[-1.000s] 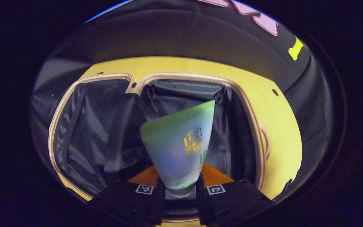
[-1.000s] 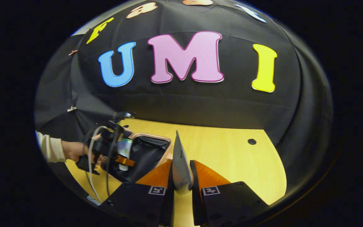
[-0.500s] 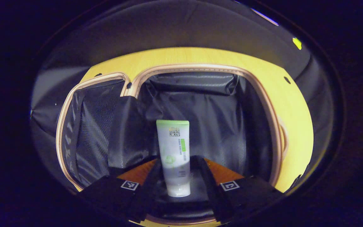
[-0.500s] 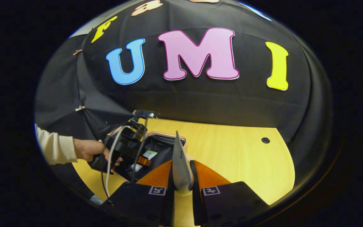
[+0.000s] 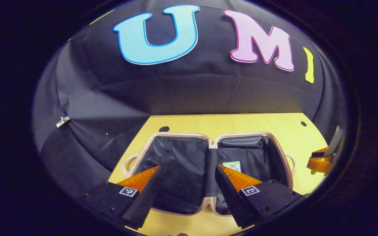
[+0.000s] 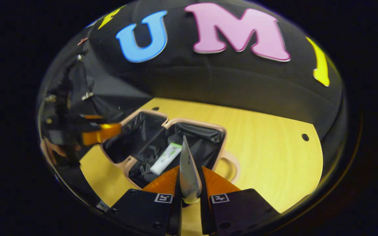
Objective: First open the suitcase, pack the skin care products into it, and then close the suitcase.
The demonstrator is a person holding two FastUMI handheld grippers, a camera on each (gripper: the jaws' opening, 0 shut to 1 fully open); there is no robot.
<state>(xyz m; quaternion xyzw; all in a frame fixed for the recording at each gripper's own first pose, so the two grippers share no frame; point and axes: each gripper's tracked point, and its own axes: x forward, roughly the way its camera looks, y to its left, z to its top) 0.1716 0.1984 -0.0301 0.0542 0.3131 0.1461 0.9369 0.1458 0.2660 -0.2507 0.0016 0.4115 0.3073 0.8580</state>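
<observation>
Suitcase point(image 6: 223, 144) open — green-capped tube point(image 6: 166, 159) inside, just beyond right gripper point(image 6: 189, 183).

Both gripper views above the table point(image 5: 248, 123), sharing the open suitcase point(image 5: 176, 157).

Recording booth: black cloth wall point(image 5: 176, 91) draped behind bare yellow wood table point(image 6: 267, 147).

Dim, warm booth light; strong fisheye bending and blur toward edges.
</observation>
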